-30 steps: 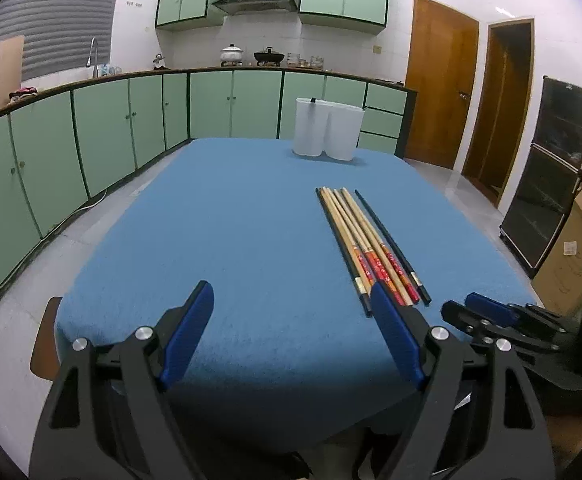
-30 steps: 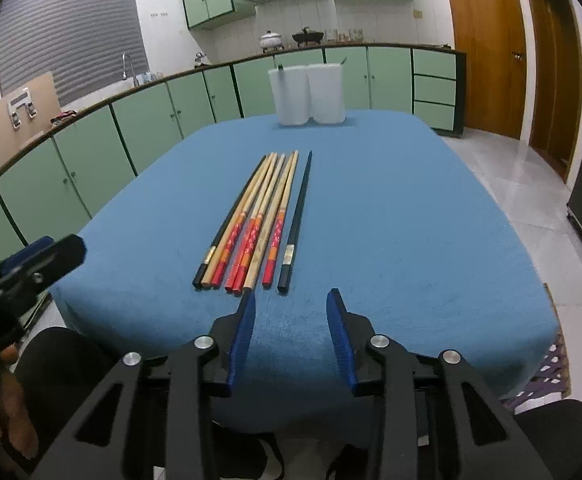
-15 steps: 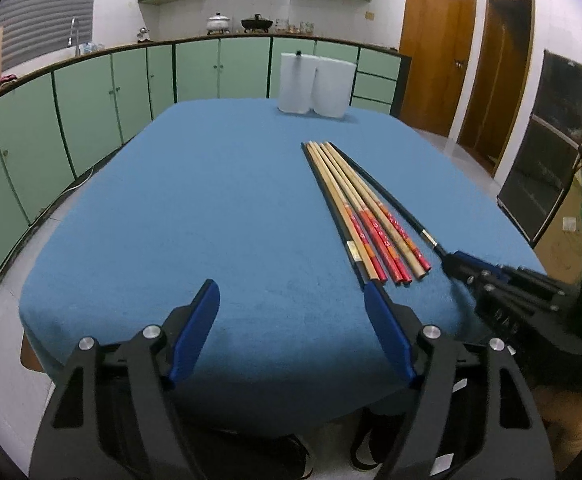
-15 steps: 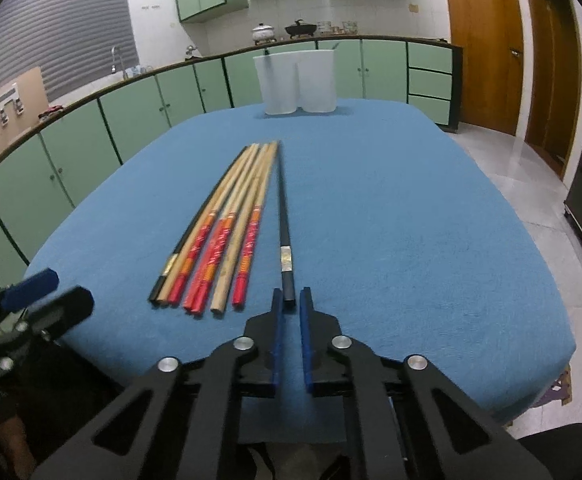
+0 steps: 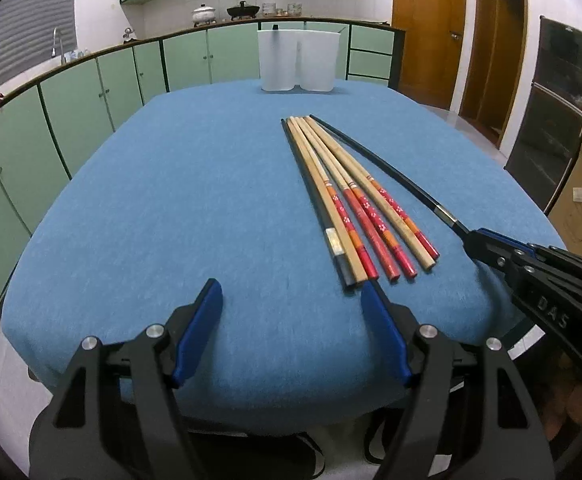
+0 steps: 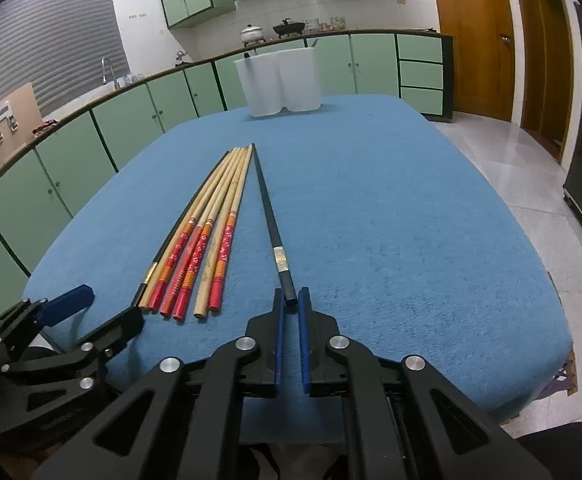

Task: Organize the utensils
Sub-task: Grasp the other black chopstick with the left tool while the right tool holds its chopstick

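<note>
- The right gripper (image 6: 289, 300) is pinched on the near butt end of the lone black chopstick (image 6: 269, 216). In the right wrist view the stick runs straight out from the fingertips toward 12 o'clock, leaning a touch to 11, so its long axis nearly matches the line the gripper points along.
- The left gripper (image 5: 291, 296) stands spread with nothing between its blue pads (image 5: 383, 328). The near ends of the chopstick bundle (image 5: 347, 200) lie just beyond its right fingertip, at about 1 o'clock in its own view.
- The bundle, bamboo sticks with red decorated ends and a second black stick on its left edge, lies flat on the blue tablecloth (image 5: 171, 200). It runs away toward 11 o'clock, so the left hand is the nearer one for it.
- Farthest off, at 12 o'clock on the table's far edge, stands the white two-compartment holder (image 6: 279, 80). It is well apart from both grippers and is probably where the held stick belongs.
</note>
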Motion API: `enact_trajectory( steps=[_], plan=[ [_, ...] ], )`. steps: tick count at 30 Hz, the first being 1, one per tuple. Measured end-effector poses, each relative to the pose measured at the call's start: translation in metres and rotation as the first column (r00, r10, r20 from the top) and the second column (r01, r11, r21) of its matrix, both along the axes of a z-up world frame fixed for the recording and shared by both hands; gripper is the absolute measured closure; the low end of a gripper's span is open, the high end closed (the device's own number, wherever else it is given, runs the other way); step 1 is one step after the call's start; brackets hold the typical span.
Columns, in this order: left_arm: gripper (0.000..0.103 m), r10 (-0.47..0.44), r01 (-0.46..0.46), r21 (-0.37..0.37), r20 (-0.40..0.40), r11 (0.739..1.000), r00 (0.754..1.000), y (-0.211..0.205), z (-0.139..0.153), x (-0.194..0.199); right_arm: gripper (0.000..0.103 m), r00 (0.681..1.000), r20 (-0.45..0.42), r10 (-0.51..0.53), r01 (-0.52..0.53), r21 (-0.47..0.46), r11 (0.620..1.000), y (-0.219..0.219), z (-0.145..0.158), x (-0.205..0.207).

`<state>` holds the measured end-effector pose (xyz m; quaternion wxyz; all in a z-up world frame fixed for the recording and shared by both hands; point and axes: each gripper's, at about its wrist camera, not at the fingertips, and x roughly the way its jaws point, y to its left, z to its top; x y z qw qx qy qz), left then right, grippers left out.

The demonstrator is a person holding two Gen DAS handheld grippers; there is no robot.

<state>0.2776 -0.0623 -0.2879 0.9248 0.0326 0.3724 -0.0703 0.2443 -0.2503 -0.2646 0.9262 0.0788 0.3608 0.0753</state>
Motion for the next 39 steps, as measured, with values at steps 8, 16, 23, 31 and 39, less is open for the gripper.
enact_trajectory(
  steps=[8,16,23,31,39],
  plan=[
    [0.063,0.074,-0.074,-0.023,0.008,0.997,0.997,0.017,0.004,0.007,0.096,1.0,-0.004,0.006,-0.006,0.003,1.0,-0.003,0.0,0.002],
    [0.037,0.051,-0.051,0.0,0.002,0.999,0.999,0.011,0.003,0.009,0.091,1.0,0.01,0.016,-0.016,-0.028,0.999,0.002,-0.002,0.004],
    [0.06,0.044,-0.043,-0.027,0.006,0.999,0.999,0.015,0.003,0.014,0.094,1.0,0.025,0.015,-0.013,-0.067,0.998,0.006,-0.003,0.005],
    [0.096,0.009,-0.006,-0.095,0.029,0.995,1.0,0.02,0.015,0.006,0.096,0.999,0.045,0.02,-0.019,-0.01,1.0,0.003,0.016,-0.007],
    [0.096,0.02,-0.007,-0.128,0.106,0.992,0.994,0.029,0.063,-0.015,0.096,0.987,0.161,0.023,-0.026,0.017,1.0,-0.004,0.071,-0.026]
  ],
)
